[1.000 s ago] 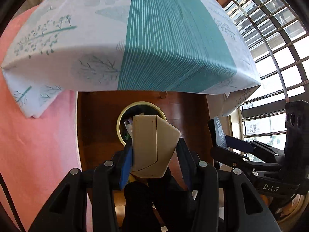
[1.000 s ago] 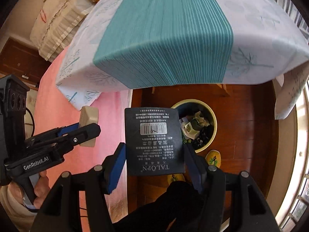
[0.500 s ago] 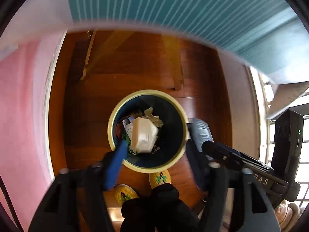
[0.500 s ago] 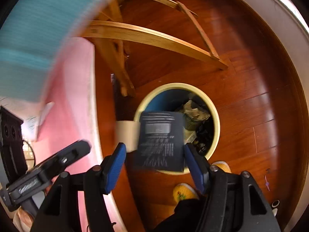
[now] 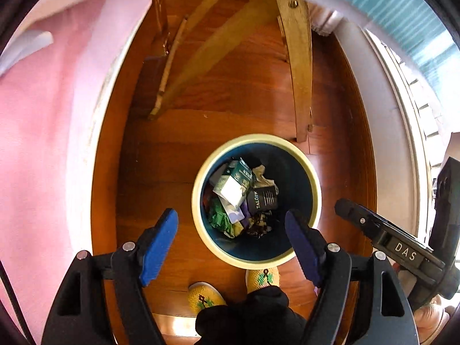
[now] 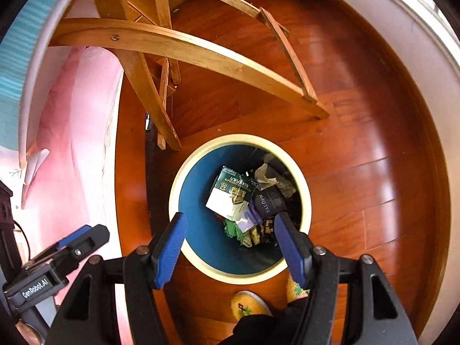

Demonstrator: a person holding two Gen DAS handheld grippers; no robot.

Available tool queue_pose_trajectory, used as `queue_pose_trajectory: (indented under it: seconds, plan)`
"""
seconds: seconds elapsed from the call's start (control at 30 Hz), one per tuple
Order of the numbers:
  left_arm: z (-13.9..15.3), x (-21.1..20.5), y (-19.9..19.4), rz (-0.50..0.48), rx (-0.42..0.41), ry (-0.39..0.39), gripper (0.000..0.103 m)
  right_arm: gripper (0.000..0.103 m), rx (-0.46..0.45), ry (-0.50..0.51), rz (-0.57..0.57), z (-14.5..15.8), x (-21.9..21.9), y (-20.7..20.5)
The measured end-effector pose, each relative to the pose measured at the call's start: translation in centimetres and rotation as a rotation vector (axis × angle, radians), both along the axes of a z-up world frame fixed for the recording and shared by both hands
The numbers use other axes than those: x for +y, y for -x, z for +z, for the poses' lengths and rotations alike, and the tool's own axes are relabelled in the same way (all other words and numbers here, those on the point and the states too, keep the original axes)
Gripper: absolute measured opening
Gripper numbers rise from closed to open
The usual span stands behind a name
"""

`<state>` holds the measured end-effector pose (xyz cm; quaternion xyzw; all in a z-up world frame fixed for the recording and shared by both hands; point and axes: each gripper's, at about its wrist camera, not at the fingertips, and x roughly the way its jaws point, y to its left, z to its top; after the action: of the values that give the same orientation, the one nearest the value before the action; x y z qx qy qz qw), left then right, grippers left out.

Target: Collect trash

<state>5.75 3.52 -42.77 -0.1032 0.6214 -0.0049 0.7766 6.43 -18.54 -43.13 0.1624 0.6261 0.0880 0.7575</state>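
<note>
Jaws spread and empty, with the left gripper [image 5: 231, 240] opening further, it and the right gripper [image 6: 228, 245] hang above the round cream-rimmed blue wastebasket [image 5: 314, 184], where the black printed carton [image 5: 262, 199] lies among discarded wrappers, apparently just dropped.

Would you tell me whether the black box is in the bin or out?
In: the black box lies among trash inside the bin.

Left tongs [image 5: 231, 230] opening, empty, above trash bin [image 5: 312, 169].
</note>
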Motion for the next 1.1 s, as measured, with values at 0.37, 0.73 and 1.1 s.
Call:
queue_pose_trajectory:
  seconds: [0.37,0.73,1.1]
  plan:
    - [5.9,-0.8,0.5,0.0,-0.05,-0.024,0.076,0.064,-0.068,0.078,0.029,6.2,0.9,0.4]
    - [14.8,-0.3,1.1,0.006,-0.105,-0.052,0.076,0.064,-0.094,0.125,0.016,14.3,1.9,1.3]
    - [25.4,0.4,2.0,0.005,-0.195,-0.082,0.076,0.064,-0.19,0.143,0.017,25.5,2.0,2.2]
